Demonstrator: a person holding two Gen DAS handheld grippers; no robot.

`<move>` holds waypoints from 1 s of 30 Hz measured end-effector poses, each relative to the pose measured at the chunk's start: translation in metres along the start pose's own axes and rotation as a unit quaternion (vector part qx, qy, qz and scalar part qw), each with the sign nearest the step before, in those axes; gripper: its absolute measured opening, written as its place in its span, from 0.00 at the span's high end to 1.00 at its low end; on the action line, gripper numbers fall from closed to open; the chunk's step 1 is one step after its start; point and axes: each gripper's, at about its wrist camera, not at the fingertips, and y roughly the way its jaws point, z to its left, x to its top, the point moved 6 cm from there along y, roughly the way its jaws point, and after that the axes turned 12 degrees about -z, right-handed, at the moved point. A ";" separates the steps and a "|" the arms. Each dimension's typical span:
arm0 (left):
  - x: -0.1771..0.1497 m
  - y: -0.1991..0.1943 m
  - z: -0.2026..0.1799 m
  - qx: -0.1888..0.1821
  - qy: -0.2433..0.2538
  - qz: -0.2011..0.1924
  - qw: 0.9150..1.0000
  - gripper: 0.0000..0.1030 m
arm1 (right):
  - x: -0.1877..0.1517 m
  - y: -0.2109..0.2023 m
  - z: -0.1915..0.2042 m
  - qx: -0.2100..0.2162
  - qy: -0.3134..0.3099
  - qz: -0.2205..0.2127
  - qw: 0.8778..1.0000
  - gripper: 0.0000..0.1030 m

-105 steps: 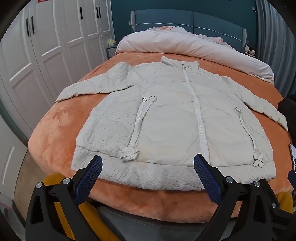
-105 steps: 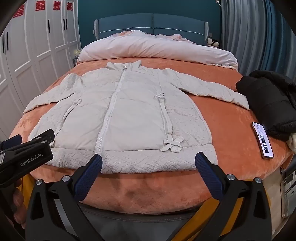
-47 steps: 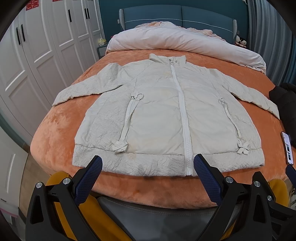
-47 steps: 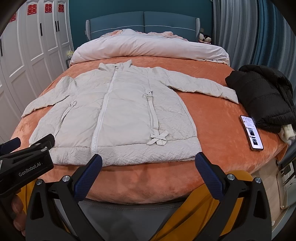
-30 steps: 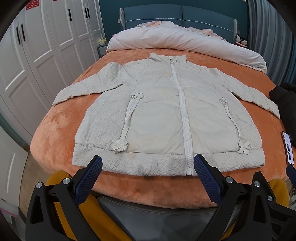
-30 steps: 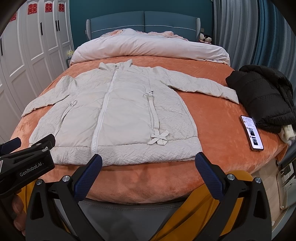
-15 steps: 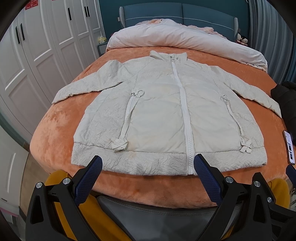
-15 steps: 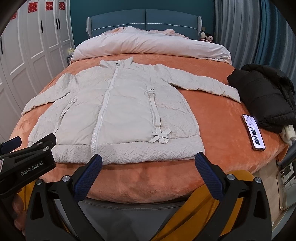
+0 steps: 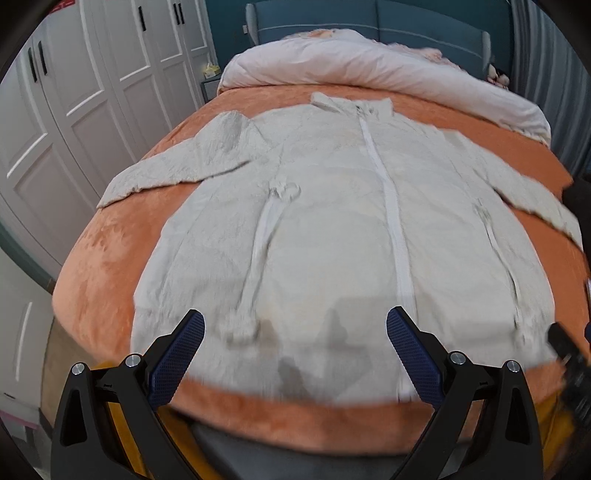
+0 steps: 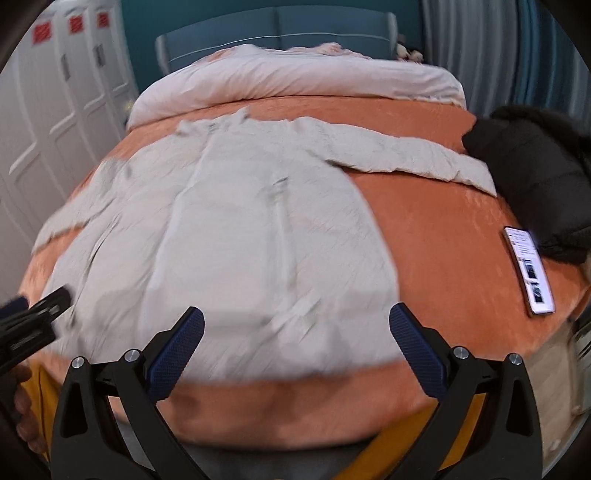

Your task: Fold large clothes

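A pale cream jacket point(image 9: 332, 229) is lying flat and face up on the orange bedspread point(image 9: 107, 266), filling the middle of both wrist views. Its long axis is running from the lower part of the frame toward the top: the hem is lying nearest the cameras along the bed's near edge, and the collar is pointing away toward the rolled pale pink duvet point(image 9: 369, 70) and the blue headboard point(image 10: 280, 33) at the top. The white zipper point(image 9: 395, 229) is running straight up the front along that axis. Both sleeves are spreading outward and down from the shoulders, one reaching toward the left edge of the frame, the other toward the right.

The left gripper point(image 9: 295, 350) is hovering low in the frame over the hem, its blue-padded jaws standing wide apart and holding nothing. The right gripper point(image 10: 296, 349) is hovering likewise over the hem area, jaws wide and empty. Both views are blurring with motion.

In the right wrist view, a black garment point(image 10: 535, 177) is sitting on the bedspread at the right edge, just beyond the sleeve's cuff, and a phone point(image 10: 529, 269) is lying face up beside it. White wardrobe doors point(image 9: 74, 110) are filling the left side.
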 end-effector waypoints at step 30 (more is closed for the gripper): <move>0.104 0.192 0.004 0.037 -0.033 -0.010 0.999 0.06 | 0.143 0.270 -0.294 -0.129 0.310 -0.012 0.942 0.83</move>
